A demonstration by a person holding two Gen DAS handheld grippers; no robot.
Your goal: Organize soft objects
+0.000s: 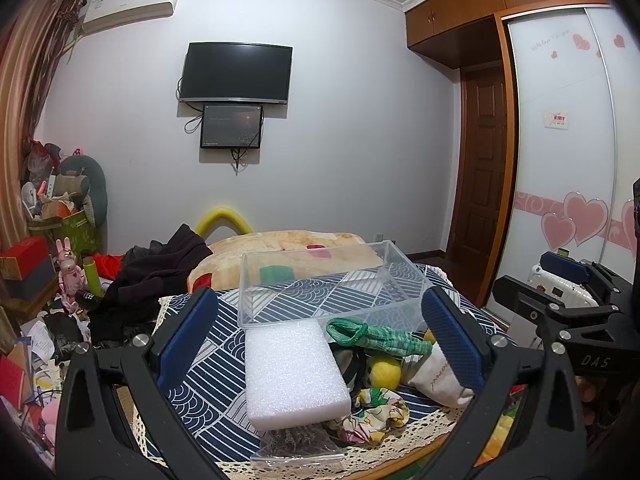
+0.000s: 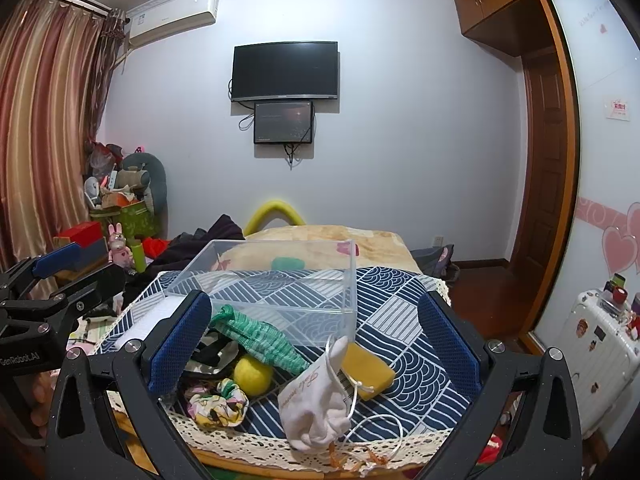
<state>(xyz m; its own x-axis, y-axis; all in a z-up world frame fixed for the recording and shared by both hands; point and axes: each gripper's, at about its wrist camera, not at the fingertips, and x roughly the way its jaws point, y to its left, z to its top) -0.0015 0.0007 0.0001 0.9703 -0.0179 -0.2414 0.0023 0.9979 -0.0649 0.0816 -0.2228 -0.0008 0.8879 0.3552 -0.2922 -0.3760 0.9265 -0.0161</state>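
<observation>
A: Item one, white foam block [image 1: 294, 374]. Location?

B: On the bench [image 1: 212, 364], just in front of the clear plastic box [image 1: 332, 286], at 6 o'clock from it in the left wrist view. Likely very light, squashy, a little grippy. Long axis runs 12 to 6, away from the camera. Best taken across the short width, near the middle.

A: Item two, green knitted pouch [image 2: 260, 338].

B: Beside the box's near wall. Limp and light by the look of it. Long axis runs roughly 10 to 4 in the right wrist view, loop end at 10. Pinch the body, not the loop.

A: Item three, white drawstring bag [image 2: 316, 404].

B: Near the bench's front edge, at 5 o'clock from the box. Soft cloth; its cords trail loose and could snag. Neck points to 12, leaning on the yellow sponge [image 2: 368, 370]. Grasp the bunched lower part.

A: Remaining lots?

B: Yellow ball [image 2: 253, 376], round, no axis, probably springy and may roll. Floral scrunchie [image 2: 218, 402] at 7 o'clock from the ball, floppy. A clear packet [image 1: 298, 446] lies under the foam's near end.

A: Tools?

B: Left hand-held gripper [image 1: 320, 344] gapes wide, holding nothing, straddling the foam block. Right hand-held gripper [image 2: 316, 346] is likewise wide and empty, above the pouch and bag. The box appears empty.
</observation>
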